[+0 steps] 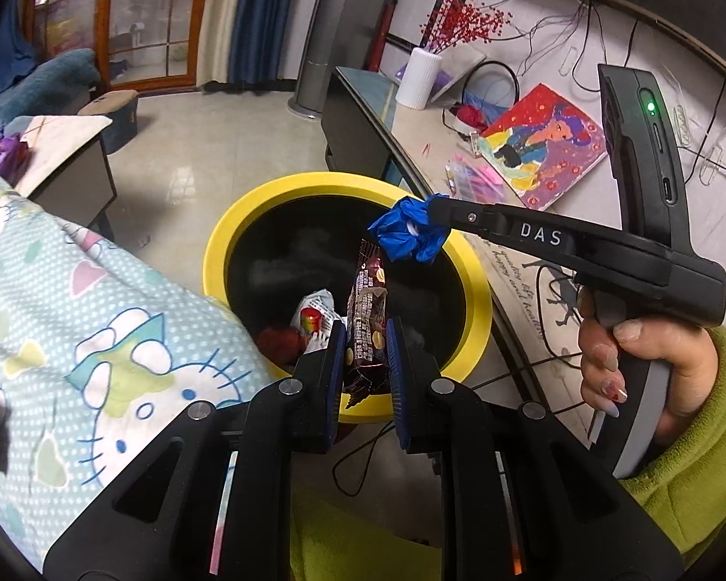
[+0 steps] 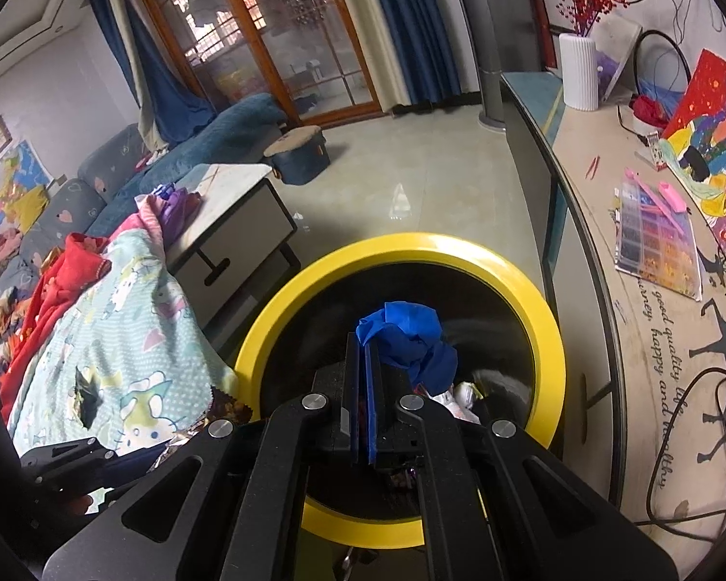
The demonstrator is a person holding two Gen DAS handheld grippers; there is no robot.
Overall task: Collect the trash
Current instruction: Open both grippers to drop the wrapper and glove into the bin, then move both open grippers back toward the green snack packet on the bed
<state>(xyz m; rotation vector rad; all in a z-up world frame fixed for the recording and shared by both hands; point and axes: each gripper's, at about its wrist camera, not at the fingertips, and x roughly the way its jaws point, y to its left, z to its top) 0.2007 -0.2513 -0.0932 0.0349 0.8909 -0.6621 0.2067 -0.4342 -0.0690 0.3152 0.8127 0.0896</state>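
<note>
Right wrist: tiled floor [image 2: 411, 179], sofa [image 2: 208, 135].

Black plastic left gripper [image 1: 365, 353] with blue ribbed pads and silver screws; right gripper [image 1: 428, 215] stamped "DAS", green light glowing. Right hand [image 1: 643, 363] wears painted nails, fuzzy lime-green sleeve [image 1: 692, 474].

The black bin [image 1: 348, 252] interior stays dark; a reddish lump [image 1: 280, 341] there, perhaps crumpled wrapping, can't be identified.

"DAS" stands in white letters on the right gripper [image 1: 438, 215]; the tabletop [image 2: 653, 319] reads "good quality life… happy and healthy".
</note>
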